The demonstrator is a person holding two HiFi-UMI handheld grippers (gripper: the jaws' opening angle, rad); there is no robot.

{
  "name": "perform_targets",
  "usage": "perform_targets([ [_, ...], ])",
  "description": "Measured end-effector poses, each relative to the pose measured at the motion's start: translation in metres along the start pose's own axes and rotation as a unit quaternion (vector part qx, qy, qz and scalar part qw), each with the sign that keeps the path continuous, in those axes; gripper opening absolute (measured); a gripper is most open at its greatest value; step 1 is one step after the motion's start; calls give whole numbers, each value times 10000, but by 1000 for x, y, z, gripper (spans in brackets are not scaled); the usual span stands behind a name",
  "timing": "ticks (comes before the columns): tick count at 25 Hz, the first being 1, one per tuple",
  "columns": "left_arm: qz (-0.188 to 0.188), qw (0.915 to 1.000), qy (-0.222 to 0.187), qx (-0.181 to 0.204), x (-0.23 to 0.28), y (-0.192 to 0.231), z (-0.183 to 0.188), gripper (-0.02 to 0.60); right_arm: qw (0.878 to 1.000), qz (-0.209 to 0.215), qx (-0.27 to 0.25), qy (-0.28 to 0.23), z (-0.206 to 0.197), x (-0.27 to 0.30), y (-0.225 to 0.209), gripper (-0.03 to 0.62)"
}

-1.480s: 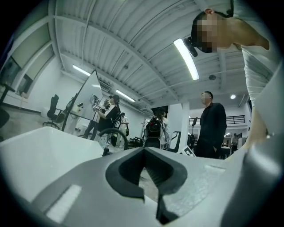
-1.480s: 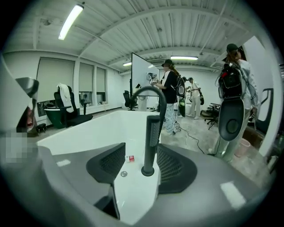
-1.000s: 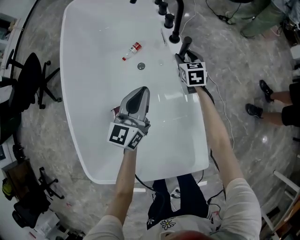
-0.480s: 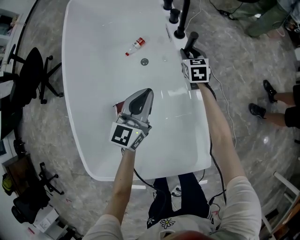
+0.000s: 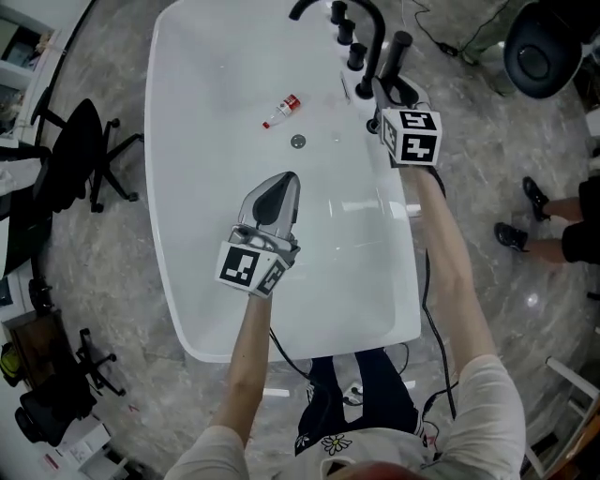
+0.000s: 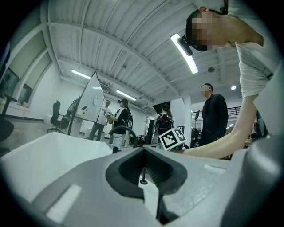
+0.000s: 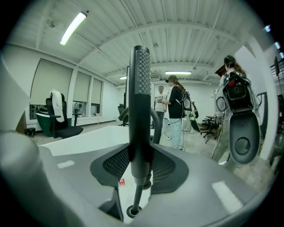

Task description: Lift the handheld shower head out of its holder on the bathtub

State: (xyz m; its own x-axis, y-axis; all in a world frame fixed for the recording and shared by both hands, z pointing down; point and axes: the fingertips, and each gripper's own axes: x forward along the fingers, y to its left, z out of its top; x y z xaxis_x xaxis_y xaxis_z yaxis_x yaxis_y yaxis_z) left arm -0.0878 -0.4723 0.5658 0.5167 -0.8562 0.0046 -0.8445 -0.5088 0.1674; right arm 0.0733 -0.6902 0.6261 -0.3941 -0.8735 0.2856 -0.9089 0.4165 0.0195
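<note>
Two grippers are in your hands, and only one carries anything. Your right gripper (image 7: 140,166) is clamped on the handheld shower head (image 7: 141,80), a slim black wand standing upright between the jaws with its dotted spray face near the top. Its lower end sits above the round opening (image 7: 133,212) in the tub deck, and one stretch of ribbed metal hose (image 7: 136,197) runs from the handle down into that opening. From your head view the wand is at the far right edge of the tub, just beside the single black arched faucet (image 5: 373,28). Three black knobs (image 5: 346,31) stand in a row along the deck next to it, as far as that view shows.

Your left gripper (image 6: 143,170) has its jaws drawn together with nothing between them. It hangs over the middle of the white bathtub (image 5: 178,197), well apart from the right one.

One small bottle with a red cap (image 5: 283,110) lies on the tub floor near the one round drain (image 5: 297,142).

One black office chair (image 5: 75,159) stands on the marbled floor to the left of the tub, and two dark shoes (image 5: 534,192) of a person show at the right
</note>
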Motion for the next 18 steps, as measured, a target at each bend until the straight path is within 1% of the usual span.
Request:
perform_targets([
  [2, -67, 9999, -79, 80, 0, -8, 26, 0, 9999, -22, -127, -98, 33, -14, 0, 155],
  [4, -122, 9994, -244, 214, -1, -13, 63, 0, 9994, -65, -217, -275, 72, -29, 3, 155],
  [7, -102, 9975, -547, 431, -6, -16, 124, 0, 9974, -128, -252, -663, 138, -58, 10, 155],
  [11, -93, 9937, -872, 697, -20, -31, 200, 0, 9924, -189, -268, -1185, 226, -111, 24, 155],
  [14, -74, 9910, -1126, 717, -40, -48, 243, 0, 9885, -215, -354, -1457, 276, -161, 40, 155],
  [18, -7, 9883, -1384, 642, -72, -69, 290, 0, 9825, -227, -557, -1765, 324, -234, 69, 155],
])
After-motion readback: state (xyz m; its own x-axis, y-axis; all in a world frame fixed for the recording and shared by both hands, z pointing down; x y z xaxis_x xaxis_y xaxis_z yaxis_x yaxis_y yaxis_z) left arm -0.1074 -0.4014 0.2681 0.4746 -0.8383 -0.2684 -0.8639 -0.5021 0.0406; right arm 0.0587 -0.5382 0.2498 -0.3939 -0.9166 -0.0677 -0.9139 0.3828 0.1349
